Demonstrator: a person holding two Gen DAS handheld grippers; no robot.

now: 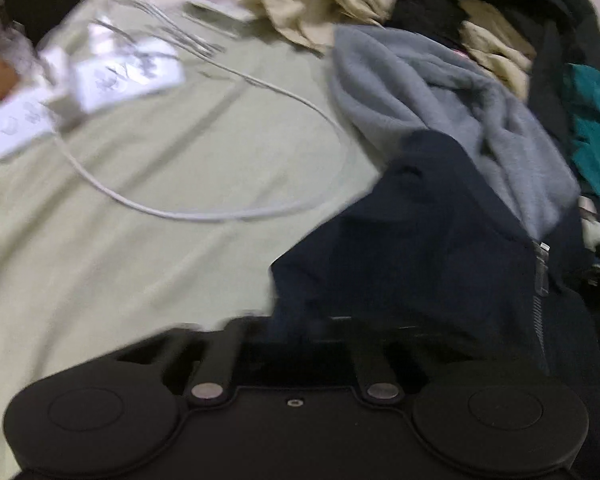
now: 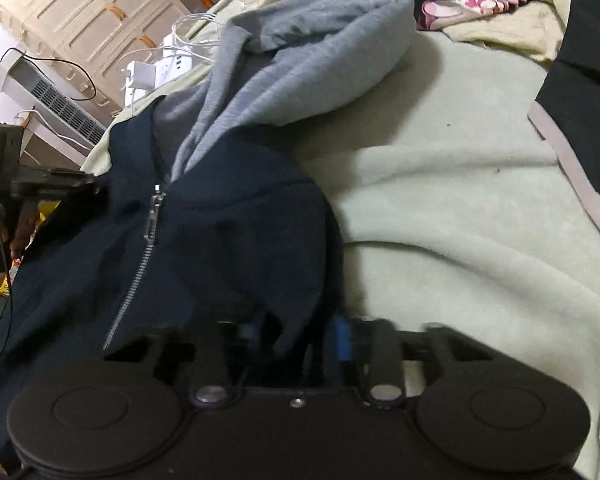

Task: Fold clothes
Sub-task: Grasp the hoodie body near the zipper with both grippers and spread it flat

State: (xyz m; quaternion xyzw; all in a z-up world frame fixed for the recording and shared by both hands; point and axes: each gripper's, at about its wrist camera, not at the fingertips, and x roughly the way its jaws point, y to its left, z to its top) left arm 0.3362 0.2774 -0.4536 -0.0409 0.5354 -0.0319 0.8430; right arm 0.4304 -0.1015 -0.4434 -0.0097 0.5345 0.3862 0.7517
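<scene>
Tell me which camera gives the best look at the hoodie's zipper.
The right wrist view. The zipper runs sharp and almost whole down the navy hoodie, pull and teeth visible. The left wrist view is motion-blurred and shows only a short stretch of it at the hoodie's right edge.

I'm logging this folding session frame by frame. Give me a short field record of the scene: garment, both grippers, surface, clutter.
garment: navy zip hoodie with grey hood, zipper partly closed
left gripper: shut on the hoodie's navy fabric
right gripper: shut on hoodie fabric near the shoulder
surface: pale green blanket
clutter: white power strip and white cable lying on the blanket; pile of other clothes beyond the hood
</scene>
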